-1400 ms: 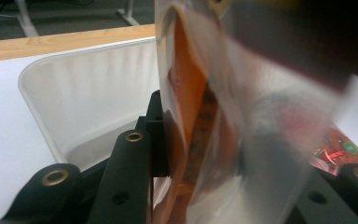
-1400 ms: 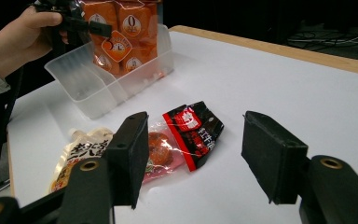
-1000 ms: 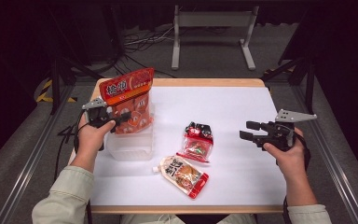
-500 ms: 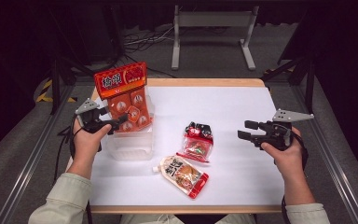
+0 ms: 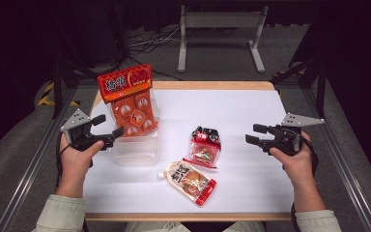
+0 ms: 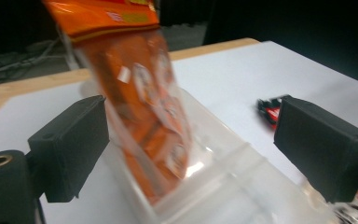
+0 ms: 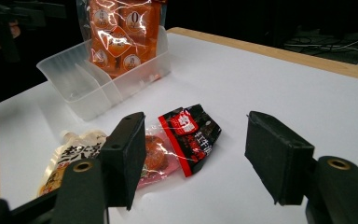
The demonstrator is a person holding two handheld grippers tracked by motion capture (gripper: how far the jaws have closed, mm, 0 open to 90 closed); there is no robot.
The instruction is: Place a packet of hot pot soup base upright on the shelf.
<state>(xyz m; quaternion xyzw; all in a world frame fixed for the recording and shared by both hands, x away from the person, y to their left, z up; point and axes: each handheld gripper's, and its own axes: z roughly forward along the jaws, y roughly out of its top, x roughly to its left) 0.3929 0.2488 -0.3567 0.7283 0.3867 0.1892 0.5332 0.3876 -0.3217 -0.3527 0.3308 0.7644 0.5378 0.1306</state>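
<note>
- A white table (image 5: pixel 251 111) with a wooden edge carries a clear plastic bin (image 5: pixel 134 150) at its left side; inner dividers split the bin into compartments, seen best in the right gripper view (image 7: pixel 98 86)
- An orange snack bag (image 5: pixel 131 104) stands upright in the far end of the bin, its red header card rising well above the rim; in the left gripper view the bag (image 6: pixel 144 107) leans a little and its lower end sits inside the clear wall
- The left gripper (image 5: pixel 107 128) is held just beside the bin's left wall, jaws spread apart and empty, with the bag in line between them but not touched
- The right gripper (image 5: pixel 254 134) hovers over the right part of the table, well apart from the bin, jaws wide apart and holding nothing
- Near the table's middle lies a clear packet with a black and red top (image 5: pixel 204 146); in the right gripper view it (image 7: pixel 186 135) lies flat between the two jaws, farther off
- Just in front of that packet lies a white spouted pouch with a red bottom edge (image 5: pixel 188 180), set at a slant, close to the packet
</note>
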